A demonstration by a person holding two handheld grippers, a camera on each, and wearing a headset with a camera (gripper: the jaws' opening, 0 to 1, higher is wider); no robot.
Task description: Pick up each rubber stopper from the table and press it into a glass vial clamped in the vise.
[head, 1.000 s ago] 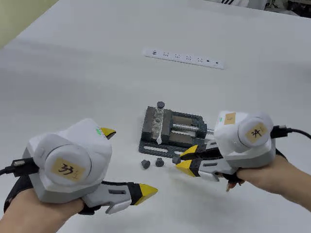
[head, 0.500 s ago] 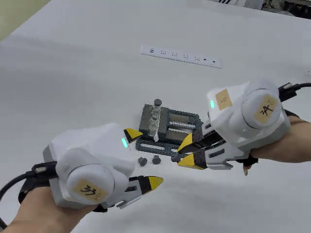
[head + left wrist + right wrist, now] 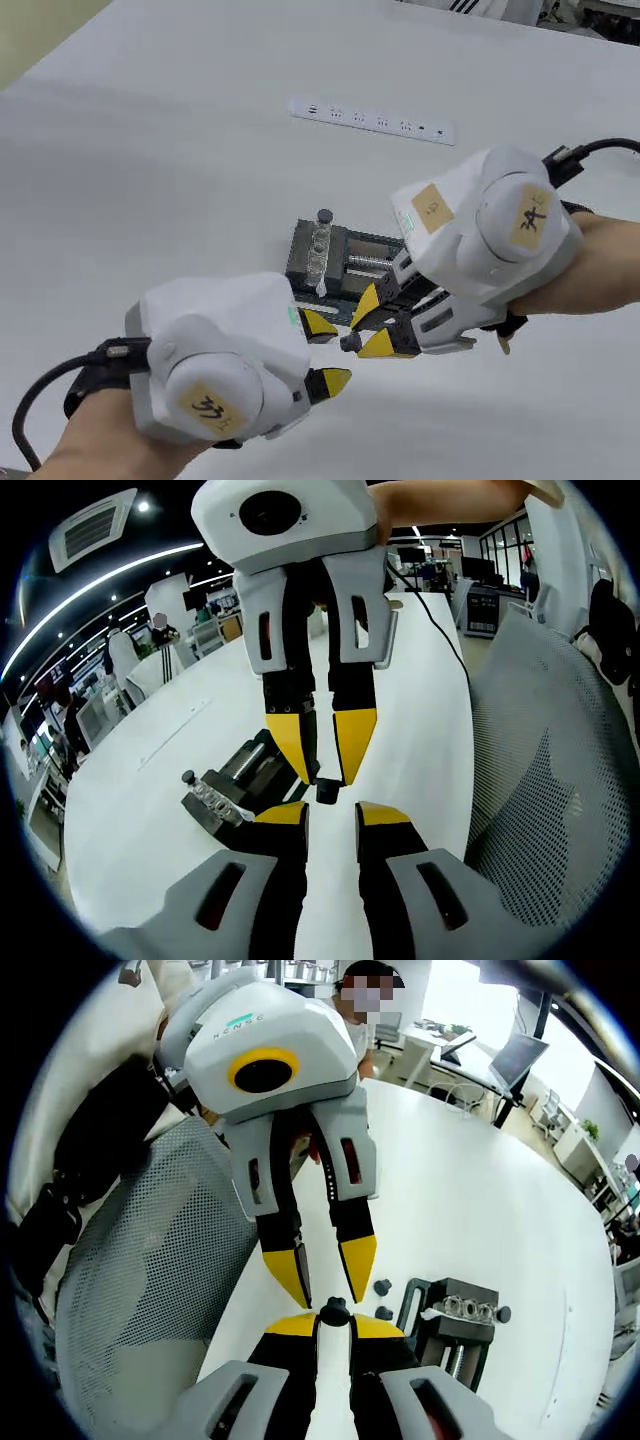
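Observation:
My right gripper (image 3: 372, 325) is shut on a dark rubber stopper (image 3: 349, 343), held above the table in front of the vise (image 3: 345, 262). In the right gripper view the stopper (image 3: 335, 1311) sits between my own yellow tips. My left gripper (image 3: 328, 352) is open and points at it from the near side, its tips just short of the stopper (image 3: 327, 793). A glass vial (image 3: 320, 250) lies clamped in the vise, with a stopper (image 3: 324, 215) at its far end. Two loose stoppers (image 3: 382, 1286) lie on the table beside the vise (image 3: 455, 1325).
A white power strip (image 3: 372, 119) lies on the white table (image 3: 150, 180) beyond the vise. The vise's screw handle (image 3: 375, 262) points right, under the right gripper. A mesh chair (image 3: 560, 780) stands off the table's edge.
The right gripper has lifted a stopper off the table and risen. The left gripper has swung in to face it, now covering the loose stoppers in the head view.

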